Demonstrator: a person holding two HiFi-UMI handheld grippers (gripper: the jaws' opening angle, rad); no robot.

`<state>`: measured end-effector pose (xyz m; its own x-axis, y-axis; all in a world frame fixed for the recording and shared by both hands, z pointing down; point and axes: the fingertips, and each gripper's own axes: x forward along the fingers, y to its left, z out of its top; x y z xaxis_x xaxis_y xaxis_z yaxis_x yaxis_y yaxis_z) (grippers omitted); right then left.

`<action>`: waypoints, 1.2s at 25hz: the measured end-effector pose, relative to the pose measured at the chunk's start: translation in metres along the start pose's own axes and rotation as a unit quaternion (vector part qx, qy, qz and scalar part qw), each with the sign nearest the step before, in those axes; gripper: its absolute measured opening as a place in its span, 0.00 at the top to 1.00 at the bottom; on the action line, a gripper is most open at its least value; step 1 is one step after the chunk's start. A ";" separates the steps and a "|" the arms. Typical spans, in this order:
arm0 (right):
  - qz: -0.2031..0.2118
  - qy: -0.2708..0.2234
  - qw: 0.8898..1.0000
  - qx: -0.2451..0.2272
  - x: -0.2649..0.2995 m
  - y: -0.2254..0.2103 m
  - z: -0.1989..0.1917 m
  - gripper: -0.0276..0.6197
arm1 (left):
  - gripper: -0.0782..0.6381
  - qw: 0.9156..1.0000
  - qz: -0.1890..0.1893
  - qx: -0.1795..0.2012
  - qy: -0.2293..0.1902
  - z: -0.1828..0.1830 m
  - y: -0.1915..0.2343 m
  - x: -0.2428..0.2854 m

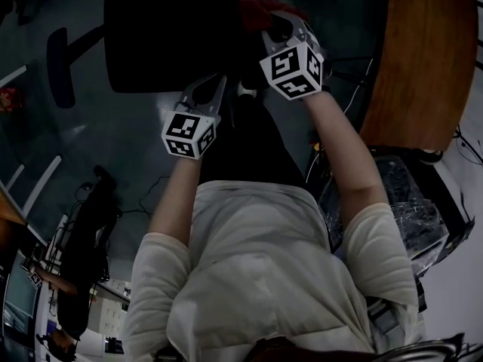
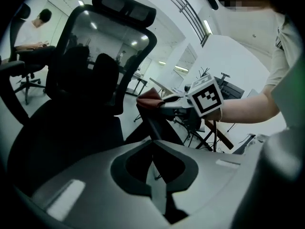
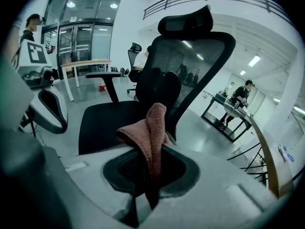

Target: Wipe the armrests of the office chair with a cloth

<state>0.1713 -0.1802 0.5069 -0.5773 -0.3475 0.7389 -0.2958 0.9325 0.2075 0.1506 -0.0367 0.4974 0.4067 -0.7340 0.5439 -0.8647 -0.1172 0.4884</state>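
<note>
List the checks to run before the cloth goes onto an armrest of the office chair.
1. Cloth clamped in the right gripper: ok.
2. Free cloth beyond the fingers for wiping: ok, a fold stands up past them.
3. Left gripper shut with nothing in it, apart from the cloth: ok.
4. Far armrest in view with nothing lying on it: ok.
5. Cloth touching the near armrest: cannot tell; that pad is hidden behind the cloth and gripper.
</note>
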 end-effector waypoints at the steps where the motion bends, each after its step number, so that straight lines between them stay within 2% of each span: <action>1: 0.002 0.000 1.000 -0.004 -0.005 0.006 -0.003 0.89 | 0.87 1.000 -0.004 -0.002 0.010 -0.010 -0.003 0.003; 6: 0.007 -0.003 1.000 -0.009 -0.026 0.038 -0.016 0.89 | 0.87 1.000 -0.017 -0.015 0.022 -0.039 -0.012 0.012; 11: 0.006 0.003 1.000 0.003 -0.046 0.067 -0.030 0.89 | 0.87 1.000 -0.015 -0.022 0.010 -0.044 -0.014 0.021; 18: 0.040 0.000 0.999 0.006 -0.079 0.115 -0.053 0.89 | 0.88 1.000 -0.005 -0.020 0.000 -0.045 -0.016 0.021; 21: 0.064 0.004 0.998 0.026 -0.091 0.132 -0.062 0.89 | 0.88 1.000 0.001 -0.028 -0.009 -0.046 -0.016 0.019; 24: 0.092 0.011 0.993 0.076 -0.105 0.141 -0.071 0.89 | 0.88 0.999 0.005 -0.038 -0.016 -0.045 -0.015 0.019; 26: 0.074 0.011 0.993 0.095 -0.114 0.130 -0.077 0.89 | 0.88 0.999 0.005 -0.037 -0.015 -0.046 -0.015 0.019; 28: 0.014 0.005 0.995 0.099 -0.119 0.103 -0.083 0.89 | 0.88 0.999 0.002 -0.032 -0.009 -0.047 -0.015 0.018; 30: -0.034 0.000 0.991 0.133 -0.112 0.070 -0.091 0.89 | 0.88 0.999 -0.001 -0.033 -0.002 -0.049 -0.015 0.018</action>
<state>0.2844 -0.0669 0.4965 -0.5486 -0.4091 0.7292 -0.5238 0.8479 0.0815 0.1853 -0.0150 0.5334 0.4073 -0.7365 0.5400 -0.8425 -0.0748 0.5334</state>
